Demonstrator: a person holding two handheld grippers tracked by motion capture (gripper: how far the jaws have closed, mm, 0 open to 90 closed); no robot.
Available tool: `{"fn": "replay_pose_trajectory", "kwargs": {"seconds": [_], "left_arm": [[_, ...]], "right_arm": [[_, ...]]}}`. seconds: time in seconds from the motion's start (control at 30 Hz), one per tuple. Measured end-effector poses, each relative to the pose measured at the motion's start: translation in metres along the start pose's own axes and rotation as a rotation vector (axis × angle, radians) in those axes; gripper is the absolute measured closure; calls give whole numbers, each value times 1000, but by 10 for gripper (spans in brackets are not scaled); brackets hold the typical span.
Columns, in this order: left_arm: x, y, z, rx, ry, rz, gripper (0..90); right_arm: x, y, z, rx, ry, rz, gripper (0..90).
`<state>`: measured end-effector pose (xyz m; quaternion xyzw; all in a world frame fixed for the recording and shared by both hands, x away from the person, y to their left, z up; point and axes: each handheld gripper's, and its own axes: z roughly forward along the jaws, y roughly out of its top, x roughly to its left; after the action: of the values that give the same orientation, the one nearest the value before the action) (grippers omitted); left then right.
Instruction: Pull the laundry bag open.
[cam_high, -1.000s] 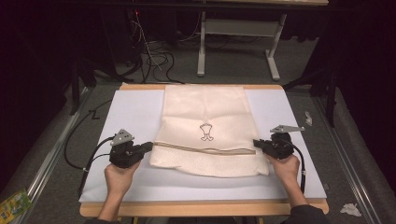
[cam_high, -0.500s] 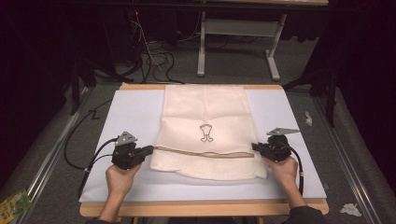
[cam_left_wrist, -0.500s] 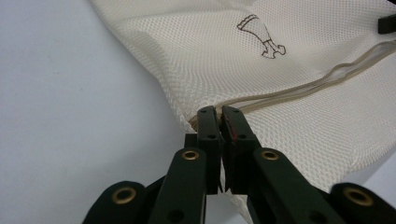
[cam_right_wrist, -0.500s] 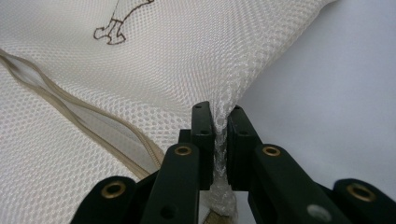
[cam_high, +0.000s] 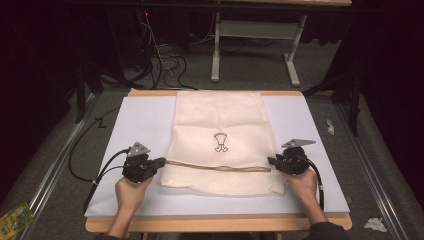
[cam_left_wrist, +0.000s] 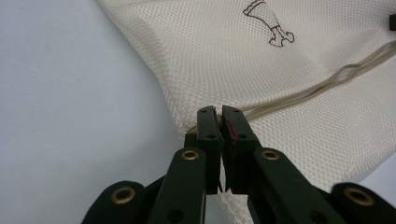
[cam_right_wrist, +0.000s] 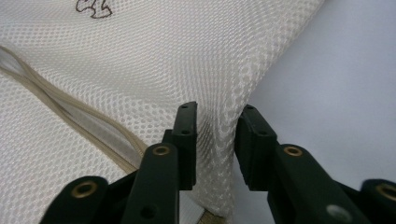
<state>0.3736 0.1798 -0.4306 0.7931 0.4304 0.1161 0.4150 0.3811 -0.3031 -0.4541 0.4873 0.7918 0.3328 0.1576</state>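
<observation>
The mesh bag (cam_high: 220, 142) lies flat mid-surface (cam_high: 145, 120), long axis running away from the person, its folded near end toward them. A tan cord (cam_high: 215, 167) crosses it from side to side. The left gripper (cam_high: 159, 164) has its fingers narrow, pinching the bag's left edge at the cord. The right gripper (cam_high: 272, 162) has just been opening; its fingers stand apart with mesh between them, not pressing. A small drawn emblem (cam_high: 220, 142) marks the bag, with no readable writing.
</observation>
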Motion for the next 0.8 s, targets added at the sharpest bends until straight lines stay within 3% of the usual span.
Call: {"fn": "replay_pose_trajectory", "kwargs": {"seconds": [0.07, 0.17, 0.43, 0.6, 0.8], "left_arm": [[0, -1, 1, 6, -1, -1, 866], [1, -1, 1, 14, 1, 4, 866], [0, 0, -1, -4, -1, 4, 850], [1, -1, -3, -26, 10, 21, 801], [2, 1, -10, -86, 17, 29, 742]], "right_arm": [[0, -1, -1, -2, 16, 0, 657], [1, -1, -2, 1, 9, -14, 628], [-2, -2, -13, -41, -1, 5, 552], [-2, -3, -18, -66, -7, -8, 553], [-1, -3, -31, -154, -17, 0, 624]]}}
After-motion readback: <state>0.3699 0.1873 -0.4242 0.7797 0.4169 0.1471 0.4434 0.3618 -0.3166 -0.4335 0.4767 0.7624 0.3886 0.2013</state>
